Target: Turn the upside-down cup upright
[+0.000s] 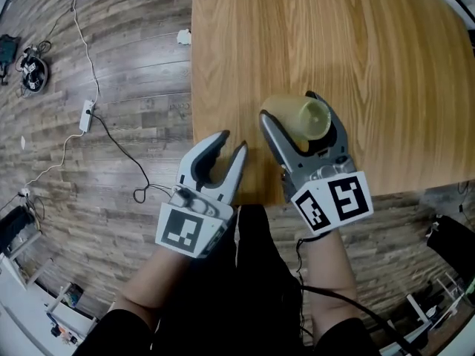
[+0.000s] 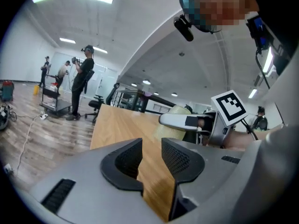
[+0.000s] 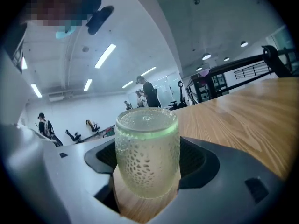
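Your right claw (image 1: 288,104) grips the cup (image 1: 306,117), base up, near the tabletop's (image 1: 356,50) front edge — roll carelessly and it could slip and drop, your half-open left claw (image 1: 231,142) empty alongside.

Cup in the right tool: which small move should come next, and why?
Probably lift the cup slightly off the table and start rolling the right tool over. The right gripper view shows the cup's closed base up, with that tool seemingly pressing on both its sides, so the grip looks ready. The left tool stands open and empty beside it, out of the way.
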Demonstrator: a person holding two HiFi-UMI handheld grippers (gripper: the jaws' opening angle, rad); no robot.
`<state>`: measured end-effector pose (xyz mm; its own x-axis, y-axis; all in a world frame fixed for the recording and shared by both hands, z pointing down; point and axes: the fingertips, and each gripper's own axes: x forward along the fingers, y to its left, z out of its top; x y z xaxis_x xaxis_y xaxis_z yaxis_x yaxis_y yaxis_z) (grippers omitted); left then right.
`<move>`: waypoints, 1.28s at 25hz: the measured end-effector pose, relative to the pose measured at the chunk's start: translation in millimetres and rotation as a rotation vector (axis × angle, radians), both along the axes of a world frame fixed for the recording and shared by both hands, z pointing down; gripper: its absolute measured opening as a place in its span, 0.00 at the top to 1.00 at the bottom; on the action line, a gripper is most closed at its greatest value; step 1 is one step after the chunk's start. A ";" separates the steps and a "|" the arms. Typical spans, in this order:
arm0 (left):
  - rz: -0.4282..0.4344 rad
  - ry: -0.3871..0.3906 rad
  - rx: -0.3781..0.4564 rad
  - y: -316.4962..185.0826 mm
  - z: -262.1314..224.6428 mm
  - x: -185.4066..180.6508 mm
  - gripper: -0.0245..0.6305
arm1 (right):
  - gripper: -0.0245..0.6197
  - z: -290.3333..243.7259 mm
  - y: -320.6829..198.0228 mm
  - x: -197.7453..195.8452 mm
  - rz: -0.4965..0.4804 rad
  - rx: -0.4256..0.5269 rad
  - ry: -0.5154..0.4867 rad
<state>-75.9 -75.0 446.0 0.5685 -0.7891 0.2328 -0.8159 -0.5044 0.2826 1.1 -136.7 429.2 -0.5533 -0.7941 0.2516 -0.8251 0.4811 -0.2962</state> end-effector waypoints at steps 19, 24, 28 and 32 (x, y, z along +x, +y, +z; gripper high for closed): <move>0.335 0.380 -0.024 32.2 -35.7 56.7 0.73 | 0.40 -42.3 41.5 6.2 -0.154 -0.056 -0.395; 0.384 0.449 -0.024 42.8 -40.2 62.8 0.85 | 0.40 -39.1 47.7 9.3 -0.187 -0.079 -0.461; 0.403 0.473 -0.019 52.1 -47.5 64.3 0.85 | 0.40 -45.6 56.9 9.5 -0.202 -0.081 -0.490; 0.408 0.491 -0.020 55.8 -53.1 65.9 0.87 | 0.40 -51.1 59.8 10.7 -0.203 -0.081 -0.501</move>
